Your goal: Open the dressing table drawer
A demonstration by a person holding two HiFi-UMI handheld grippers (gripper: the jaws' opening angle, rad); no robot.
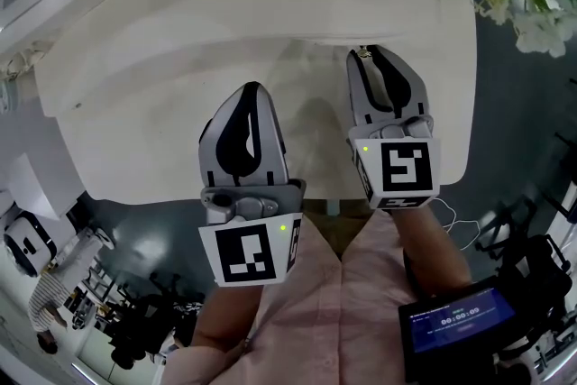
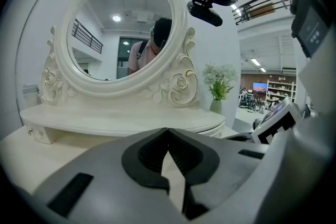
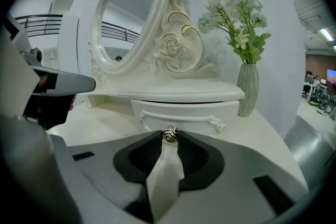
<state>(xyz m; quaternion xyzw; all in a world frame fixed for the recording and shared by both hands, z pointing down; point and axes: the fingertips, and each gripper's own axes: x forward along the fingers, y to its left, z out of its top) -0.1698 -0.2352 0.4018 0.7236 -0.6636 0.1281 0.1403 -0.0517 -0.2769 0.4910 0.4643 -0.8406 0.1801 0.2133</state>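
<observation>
Right tongs [image 3: 169,140] clamped on the rose knob [image 3: 169,133] of drawer [image 3: 194,113], under the mirror shelf [image 3: 173,93] at bench [image 3: 100,123] back edge; drawer looks shut, so grip done, pull left. Left tongs [image 2: 168,131] closed, empty

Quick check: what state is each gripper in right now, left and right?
Left gripper: closed, nothing between its jaws.
Right gripper: closed on the drawer knob.
</observation>
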